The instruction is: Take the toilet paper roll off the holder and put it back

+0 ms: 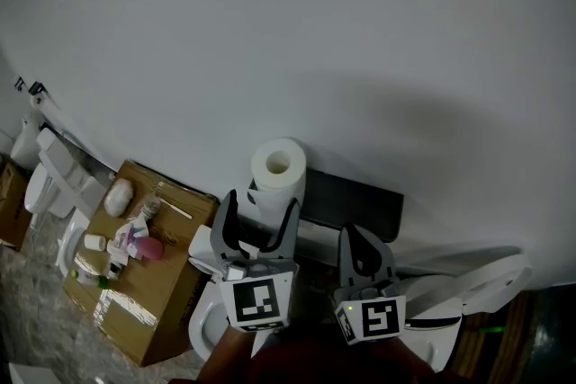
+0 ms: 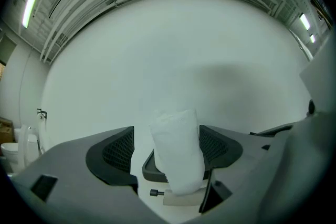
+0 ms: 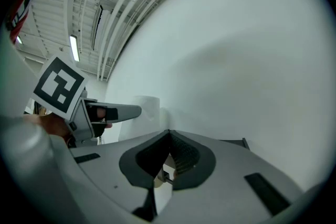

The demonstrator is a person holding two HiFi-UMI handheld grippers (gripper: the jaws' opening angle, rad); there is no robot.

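Nearest me, my right tool [image 3: 169,136] was pinched shut on nothing. Just beyond, my left tool [image 1: 261,202] stood wide, straddling the toilet paper roll [image 1: 278,168], which sat upright on its holder [image 2: 151,169] against the wall [image 1: 360,31]. I judged the lift-off and return were both still to do.

cardboard box [image 1: 153,319] topped with small items [image 1: 135,243], white toilet [image 1: 45,184] beyond it
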